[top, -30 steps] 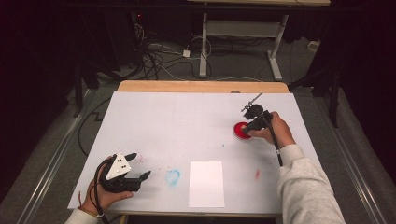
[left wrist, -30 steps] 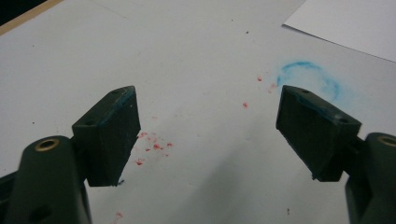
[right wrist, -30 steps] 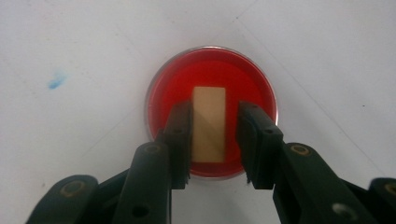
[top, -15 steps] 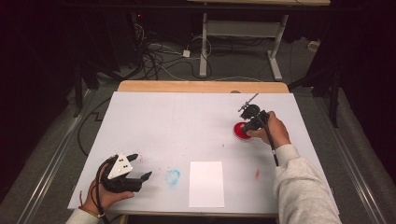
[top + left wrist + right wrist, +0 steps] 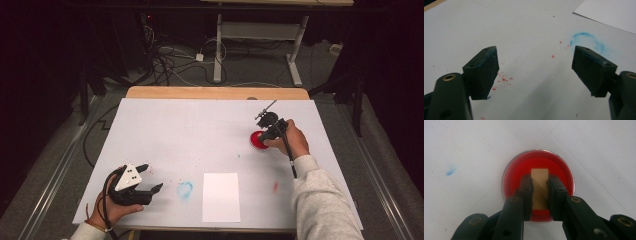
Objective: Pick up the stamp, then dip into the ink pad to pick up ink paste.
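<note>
The right gripper (image 5: 540,195) has its jaws clamped on a small tan wooden block (image 5: 539,187) — probably a stamp — held over a round dish of red ink (image 5: 516,172). In the right gripper view the block's long axis runs straight out between the jaws toward 12 o'clock, its far end poking past the fingertips over the middle of the red pad; I cannot tell whether it touches the ink.

In the high view the dish (image 5: 257,140) sits at about 2 o'clock from the table's centre. The white sheet of paper (image 5: 221,197) lies toward 7 o'clock from the dish, near the front edge and well apart from it. That is the likely direction of the coming move, and the right hand is the one carrying the block.

The left gripper (image 5: 150,179) rests at 8 o'clock on the table (image 5: 190,125), jaws spread and empty, beside a blue ring smudge (image 5: 185,189) — red specks dot the surface nearby.
</note>
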Tool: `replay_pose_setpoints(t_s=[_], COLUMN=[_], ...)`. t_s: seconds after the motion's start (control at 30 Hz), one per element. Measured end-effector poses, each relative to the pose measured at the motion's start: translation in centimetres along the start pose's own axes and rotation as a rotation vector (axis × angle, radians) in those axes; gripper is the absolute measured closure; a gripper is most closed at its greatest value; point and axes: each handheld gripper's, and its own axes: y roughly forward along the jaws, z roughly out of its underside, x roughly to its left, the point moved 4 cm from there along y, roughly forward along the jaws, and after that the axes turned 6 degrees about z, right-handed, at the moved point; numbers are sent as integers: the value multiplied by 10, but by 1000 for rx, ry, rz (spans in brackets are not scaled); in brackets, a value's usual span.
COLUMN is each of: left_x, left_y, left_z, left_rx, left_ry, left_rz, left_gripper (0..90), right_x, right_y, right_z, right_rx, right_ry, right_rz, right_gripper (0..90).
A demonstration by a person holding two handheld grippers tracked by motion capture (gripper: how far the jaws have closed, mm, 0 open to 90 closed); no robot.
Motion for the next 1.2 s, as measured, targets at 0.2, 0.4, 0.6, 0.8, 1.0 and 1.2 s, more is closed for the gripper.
replay_pose_setpoints(t_s=[0.2,0.4,0.6,0.8,1.0,1.2], left_x=[2,2,2,3,3,1], left_y=[-2,-1,-1,-2,-2,-4], left_z=[0,0,1,1,2,0], left_rx=[-12,-8,-6,-12,-8,-13], left_ry=[-5,-3,-9,-10,-11,-7], left_rz=[0,2,5,1,3,-4], left_gripper=[212,212,211,211,211,211], right_x=[0,-9,-9,-6,-1,1], right_y=[-3,-31,-49,-46,-39,-28], right_z=[1,-6,-12,-14,-14,-10], right_rx=[1,-102,-101,-97,-82,-54], right_ry=[31,15,9,-11,-27,-19], right_rz=[2,-8,12,14,13,4], right_gripper=[762,762,762,762,761,761])
